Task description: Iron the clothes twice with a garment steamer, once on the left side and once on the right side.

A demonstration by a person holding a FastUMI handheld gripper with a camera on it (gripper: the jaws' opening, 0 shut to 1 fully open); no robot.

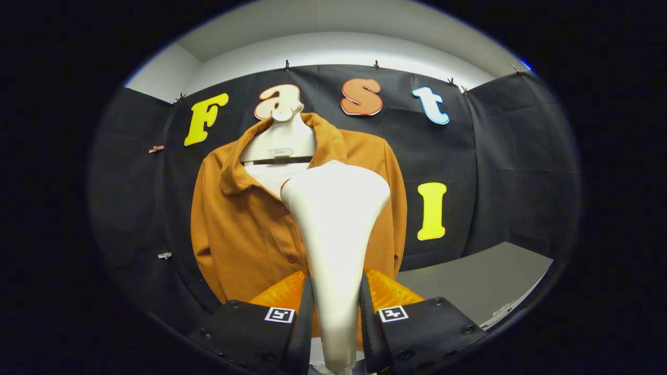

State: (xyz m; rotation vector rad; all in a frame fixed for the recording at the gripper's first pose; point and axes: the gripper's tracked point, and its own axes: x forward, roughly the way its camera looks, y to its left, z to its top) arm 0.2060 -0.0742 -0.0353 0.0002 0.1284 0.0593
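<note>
A rust-orange shirt (245, 229) hangs on a white hanger stand (279, 140) against the booth wall, collar open, buttons down its front. My gripper (336, 312) is shut on the white garment steamer (336, 208), both fingers pressing its narrow handle. The steamer's wide head rises ahead of the fingers and covers the shirt's middle and right chest. Whether the head touches the cloth I cannot tell.
An orange translucent part (385, 291) sits just behind the fingers at the shirt's hem. A grey table surface (479, 281) stretches to the right of the shirt. Small clips (164, 255) pin the wall cloth on the left.
</note>
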